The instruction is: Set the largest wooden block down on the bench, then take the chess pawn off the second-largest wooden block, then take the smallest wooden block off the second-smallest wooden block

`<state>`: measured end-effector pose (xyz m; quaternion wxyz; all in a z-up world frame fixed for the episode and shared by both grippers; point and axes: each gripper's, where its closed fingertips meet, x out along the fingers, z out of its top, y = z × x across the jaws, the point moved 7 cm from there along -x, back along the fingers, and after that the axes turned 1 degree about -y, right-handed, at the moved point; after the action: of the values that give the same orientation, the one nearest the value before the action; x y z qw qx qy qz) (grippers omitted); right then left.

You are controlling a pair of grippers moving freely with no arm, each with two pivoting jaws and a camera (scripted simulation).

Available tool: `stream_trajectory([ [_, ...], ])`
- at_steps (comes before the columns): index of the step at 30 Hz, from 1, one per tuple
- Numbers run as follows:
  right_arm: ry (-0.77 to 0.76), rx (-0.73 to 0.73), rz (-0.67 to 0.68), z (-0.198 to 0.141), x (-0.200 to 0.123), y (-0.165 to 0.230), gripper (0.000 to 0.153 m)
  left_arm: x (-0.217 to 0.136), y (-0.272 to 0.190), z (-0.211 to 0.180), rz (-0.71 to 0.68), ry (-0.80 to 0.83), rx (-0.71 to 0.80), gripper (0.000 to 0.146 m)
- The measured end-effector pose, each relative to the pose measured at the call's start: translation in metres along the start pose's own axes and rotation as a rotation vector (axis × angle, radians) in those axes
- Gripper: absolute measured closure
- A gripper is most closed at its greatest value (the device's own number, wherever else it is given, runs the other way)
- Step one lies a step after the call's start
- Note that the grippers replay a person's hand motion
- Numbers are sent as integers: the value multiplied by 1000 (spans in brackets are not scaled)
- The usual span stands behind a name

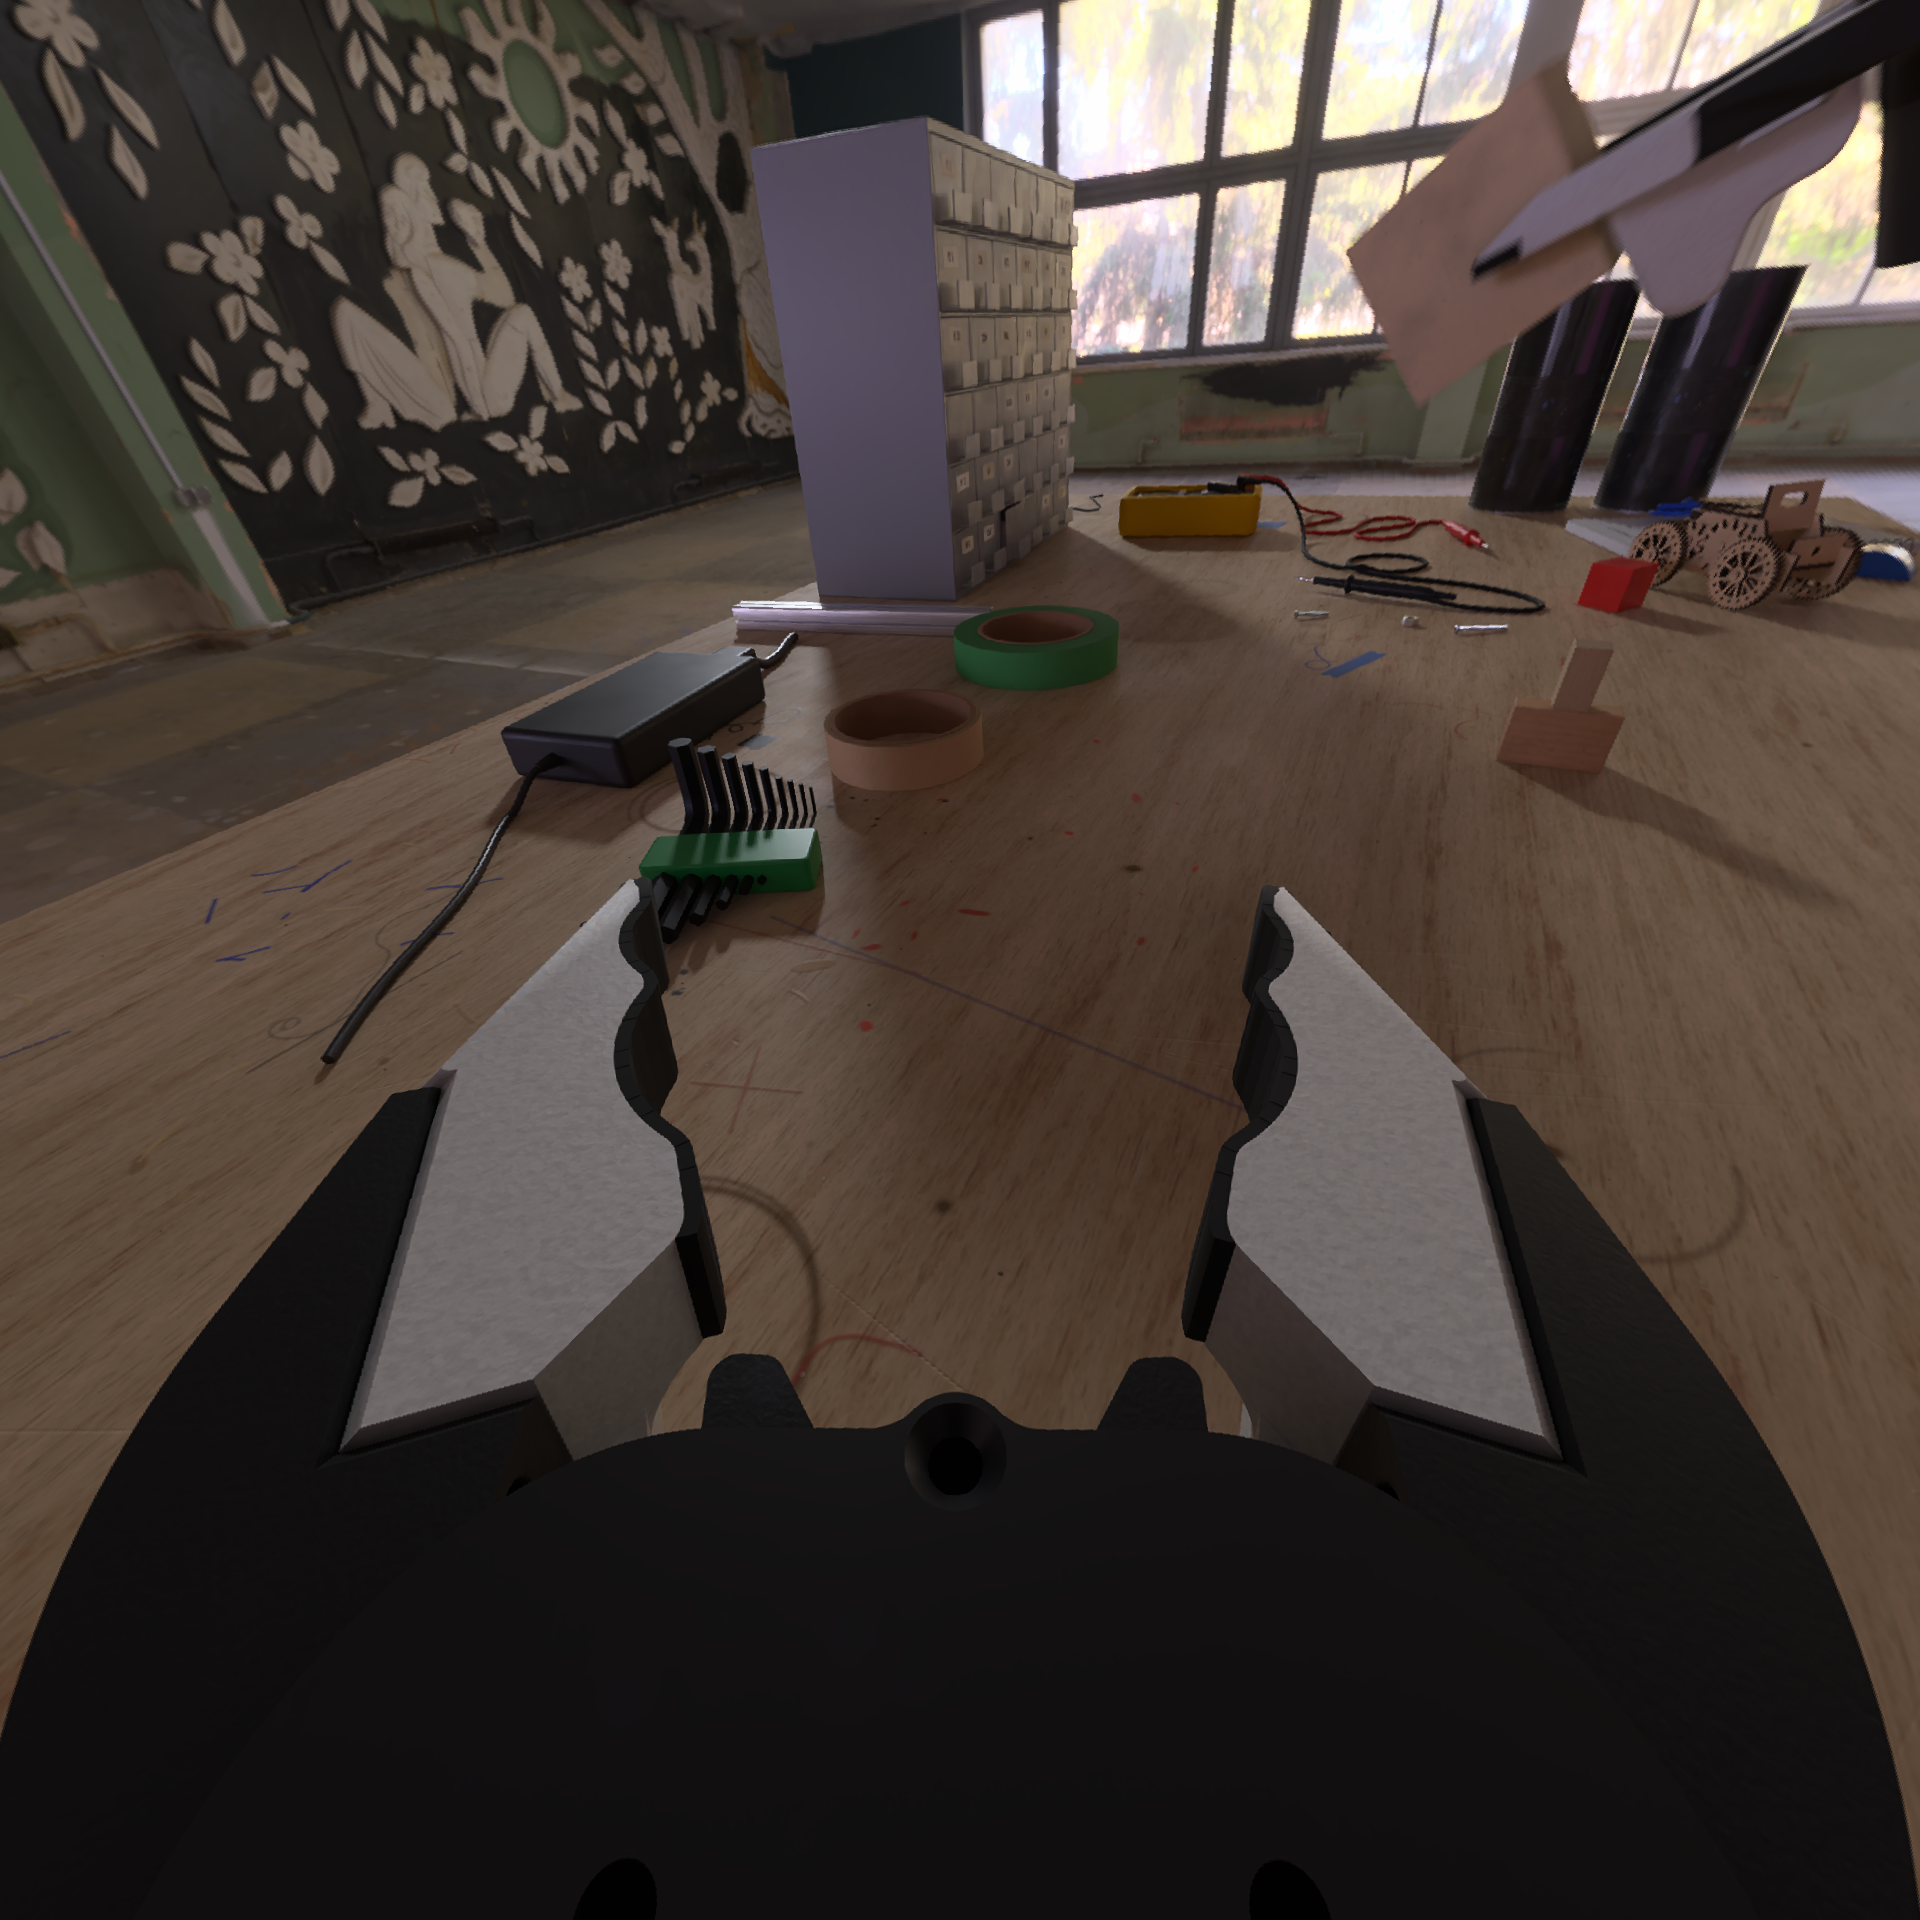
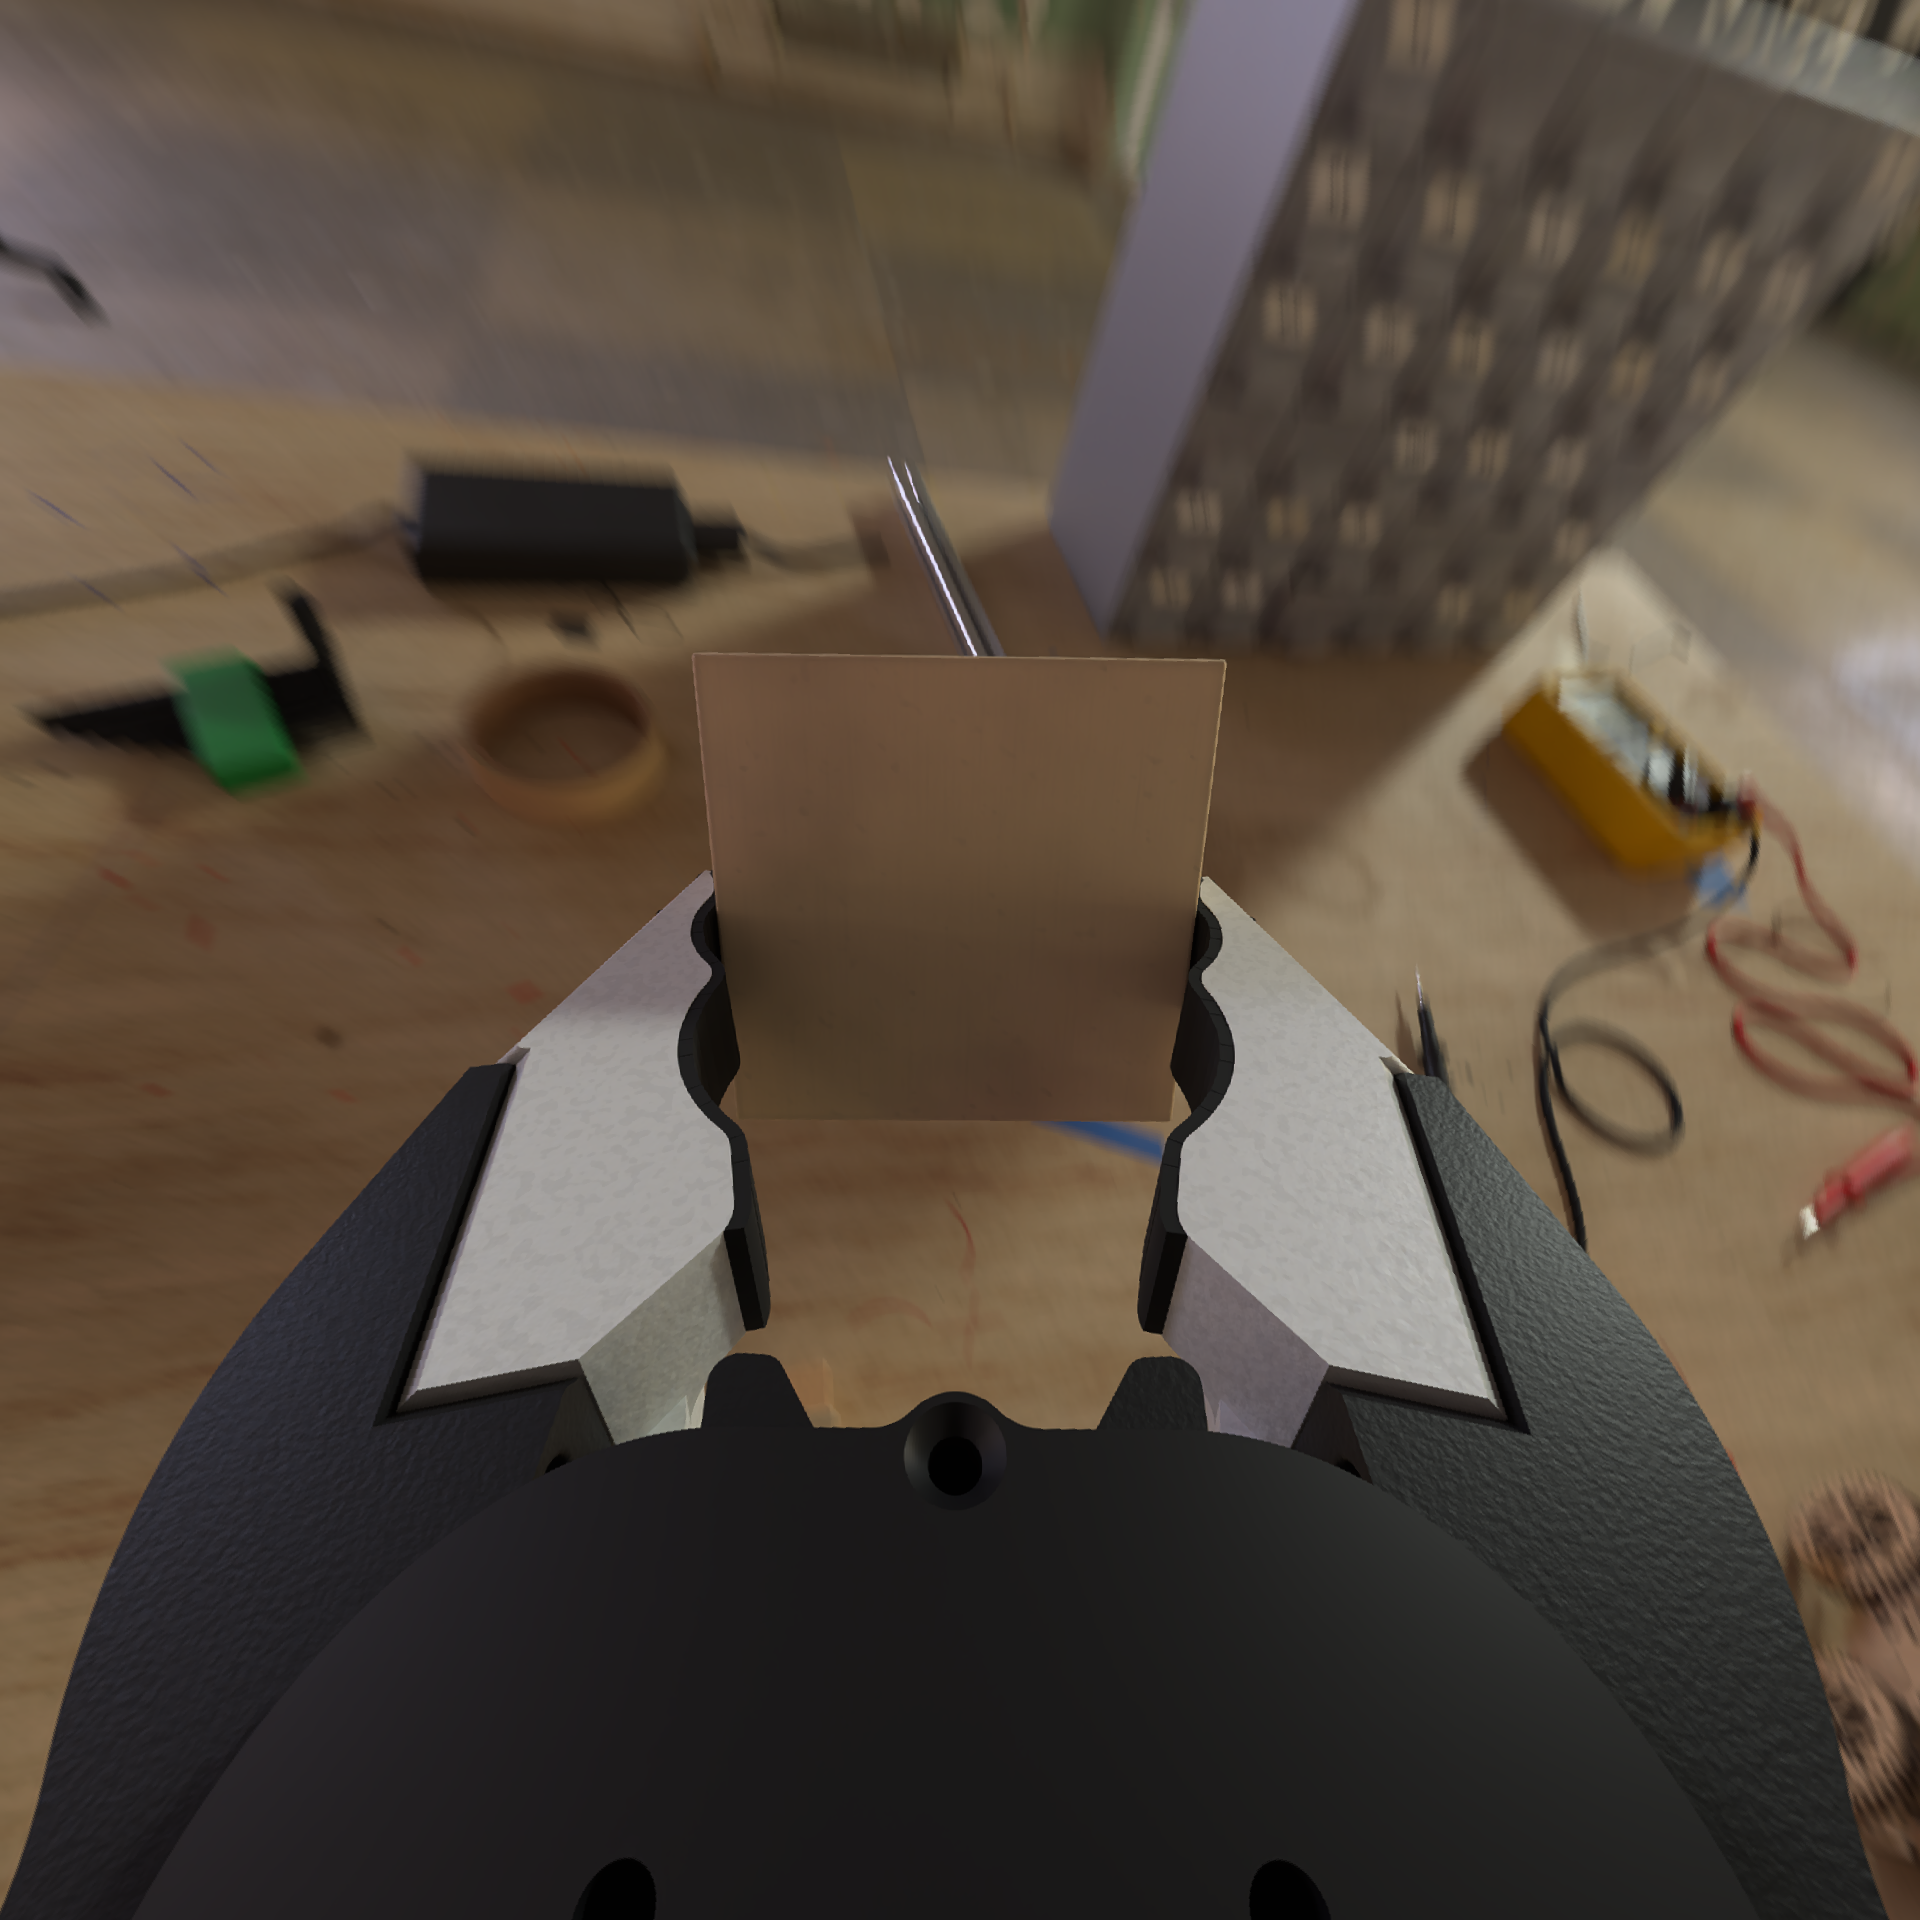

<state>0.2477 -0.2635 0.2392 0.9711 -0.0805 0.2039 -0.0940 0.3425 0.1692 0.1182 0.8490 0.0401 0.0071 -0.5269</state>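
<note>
1. The left gripper (image 1: 956,935) hangs low over the bench (image 1: 1039,1195) with its jaws spread wide and nothing between them.
2. The right gripper (image 2: 956,997) is clamped on the largest wooden block (image 2: 956,883) by its two side faces; the block juts forward past the fingertips.
3. From the left wrist view that block (image 1: 1455,270) is high above the bench and tilted, so the way to go is down, and it wants levelling before it lands.
4. Farther along the bench, a small block (image 1: 1584,681) stands on a wider block (image 1: 1558,738), well apart from both grippers.
5. No pawn can be made out.
</note>
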Motion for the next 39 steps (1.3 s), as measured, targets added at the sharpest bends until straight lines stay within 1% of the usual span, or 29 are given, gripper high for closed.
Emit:
stream_trajectory([
  [2,201,34,-27,-25,24,-24,67,1,-1,-2,-1,12,10,35],
  [4,367,60,-10,-49,49,-40,67,2,-1,-4,-2,24,12,35],
  [7,605,77,36,-78,77,-49,67,3,1,-6,3,33,9,35],
  [9,720,89,66,-92,90,-51,67,3,2,-6,8,37,6,36],
  [11,798,92,85,-100,99,-52,67,3,3,-7,9,41,0,36],
  [20,938,88,90,-110,115,-54,67,5,3,-10,-1,72,4,37],
  [22,919,83,75,-109,117,-55,62,5,3,-10,2,78,12,38],
  [24,816,105,64,-100,111,-55,58,4,5,-9,15,82,26,38],
  [27,564,126,34,-78,87,-52,55,-1,9,-1,41,74,35,38],
  [30,258,169,104,-60,44,-35,54,-19,8,23,78,64,16,38],
  [32,124,191,168,-58,13,-19,54,-41,8,44,138,72,36,38],
  [34,56,179,206,-66,-16,-4,55,-71,11,62,254,78,95,38],
  [37,8,136,236,-86,-44,14,58,-122,24,75,460,123,175,46],
  [39,34,100,218,-102,-51,19,62,-154,33,74,567,181,169,49],
])
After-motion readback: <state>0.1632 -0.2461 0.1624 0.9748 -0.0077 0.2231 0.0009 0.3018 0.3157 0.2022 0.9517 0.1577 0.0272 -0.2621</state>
